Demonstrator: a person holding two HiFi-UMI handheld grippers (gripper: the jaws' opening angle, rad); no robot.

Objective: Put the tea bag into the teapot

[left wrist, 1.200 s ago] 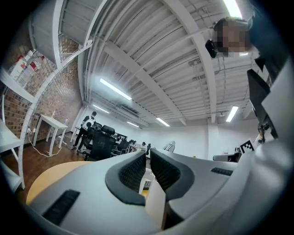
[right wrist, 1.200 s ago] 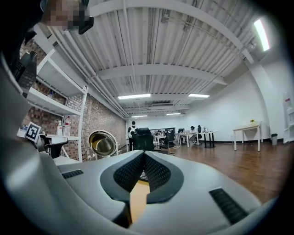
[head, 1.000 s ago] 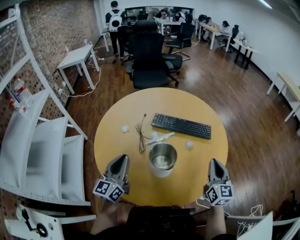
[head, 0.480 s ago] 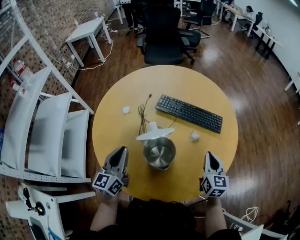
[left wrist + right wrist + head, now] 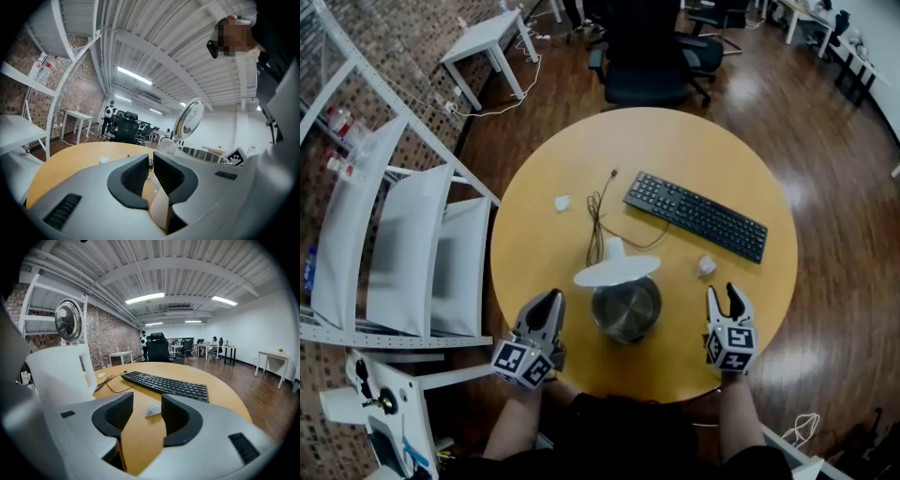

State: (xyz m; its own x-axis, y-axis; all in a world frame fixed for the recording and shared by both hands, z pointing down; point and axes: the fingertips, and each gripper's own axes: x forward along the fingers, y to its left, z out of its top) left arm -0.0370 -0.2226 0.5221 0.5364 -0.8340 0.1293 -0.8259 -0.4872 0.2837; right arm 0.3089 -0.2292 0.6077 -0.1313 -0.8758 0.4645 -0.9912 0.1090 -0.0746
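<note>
- Steel inside and white outside, the teapot [image 5: 626, 309] stands near the front edge of a round wooden table [image 5: 534, 272]; its white lid [image 5: 617, 272] is tipped up on the far side, so the mouth is uncovered
- The tea bag [image 5: 706, 265], a small white packet, lies flat on the wood to the right of the teapot and a little beyond it, apart from the teapot; it is not in the pot
- The right gripper [image 5: 724, 294] sits right of the teapot, just on the near side of the tea bag; its jaws are opening, and its own view shows the pads spread with bare table between them; the tea bag lies a little past the tips, in line with the gap, and neither pad touches it
- The left gripper [image 5: 548, 300] sits left of the teapot, close to its wall; its jaws are drawn nearly together, with only a thin slit between the pads and nothing in it
- A black keyboard [image 5: 696, 216] lies slantwise beyond the teapot, toward the right
- A dark cable [image 5: 598, 225] trails away from behind the lid, straight beyond the teapot
- A second white scrap [image 5: 562, 202] rests beyond the teapot to the left, well apart from it
</note>
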